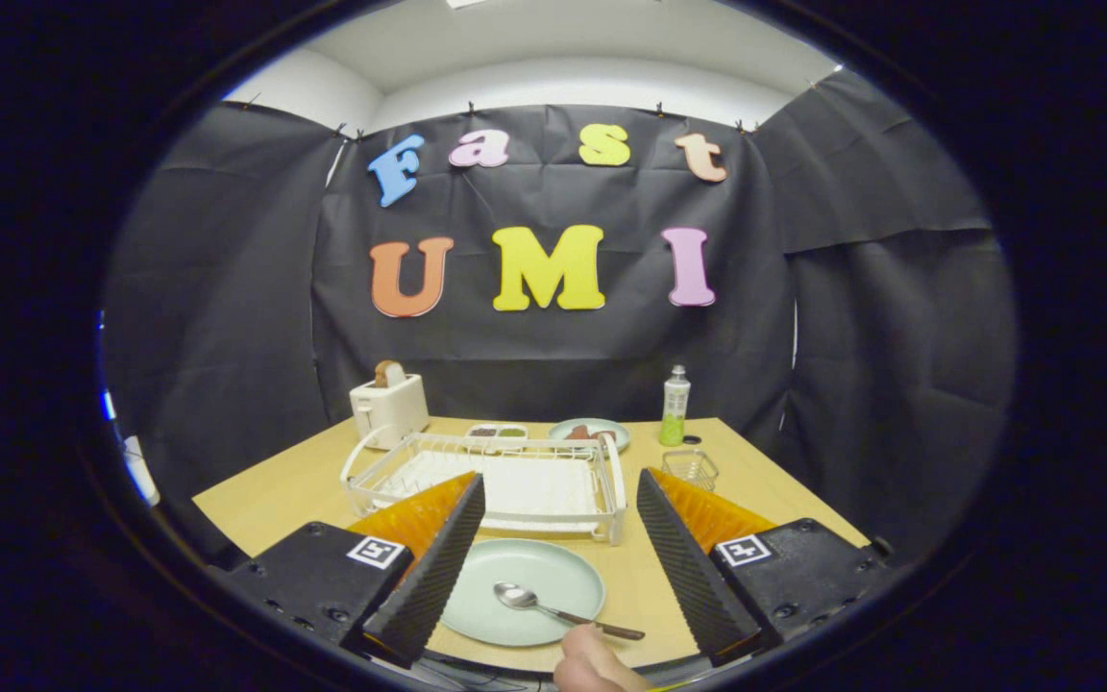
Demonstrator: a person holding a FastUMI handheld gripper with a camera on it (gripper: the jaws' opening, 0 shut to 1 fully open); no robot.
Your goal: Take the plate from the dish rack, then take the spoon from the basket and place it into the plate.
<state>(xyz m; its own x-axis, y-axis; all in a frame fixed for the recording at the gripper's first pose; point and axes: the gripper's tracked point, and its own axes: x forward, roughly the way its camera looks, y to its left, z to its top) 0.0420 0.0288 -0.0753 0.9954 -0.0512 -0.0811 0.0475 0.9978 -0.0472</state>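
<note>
Black cloth is hanging behind the wooden tabletop [284, 500] where you are working. Your hand-held gripper [558, 562] is hovering with its fingers spread wide, and nothing is sitting between them to hold. The green plate [553, 577] is lying flat on the tabletop, just ahead of the fingers and in front of the white dish rack [515, 481]. The spoon [553, 607] is lying in the plate, with its bowl on the plate and its dark handle poking out over the rim. A fingertip [592, 663] is showing near the handle. The little wire basket [690, 468] is standing beside the rack, and I cannot tell if anything is in it. I think the job is looking finished. Next you are only needing to pull back gently, without bumping the spoon.
</note>
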